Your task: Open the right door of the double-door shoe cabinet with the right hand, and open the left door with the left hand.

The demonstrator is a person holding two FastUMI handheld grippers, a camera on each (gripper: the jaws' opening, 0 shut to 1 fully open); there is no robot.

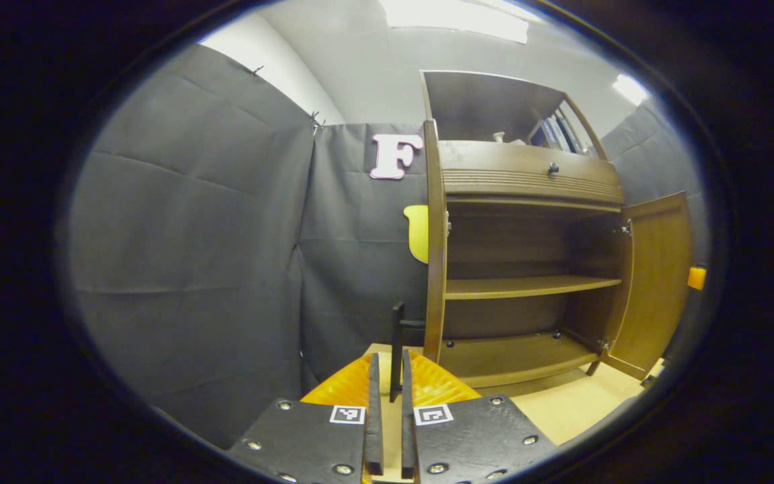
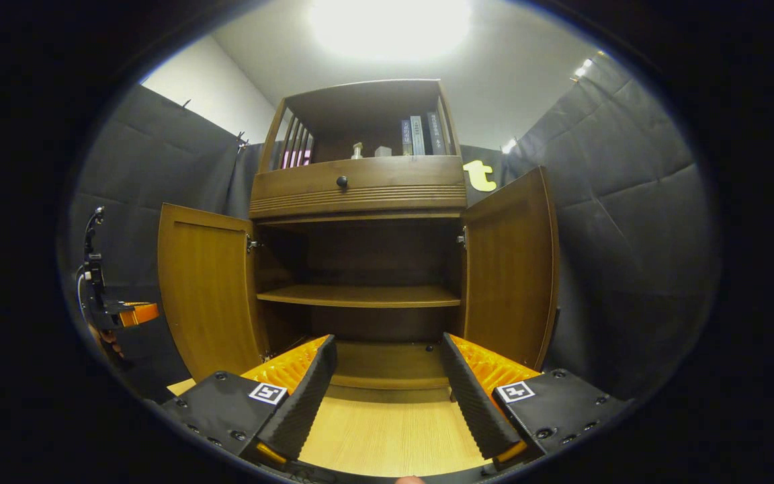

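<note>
Left gripper view: your left gripper has its fingers nearly together around a slim black door handle on the left door, seen edge-on and swung open; whether both pads press it, you cannot tell. The shoe cabinet stands open, the right door swung wide. Right gripper view: your right gripper is spread wide, holding nothing, facing the cabinet's bare middle shelf. Both doors stand open. Books sit in the top compartment above a drawer knob; the other gripper shows at far left.
</note>
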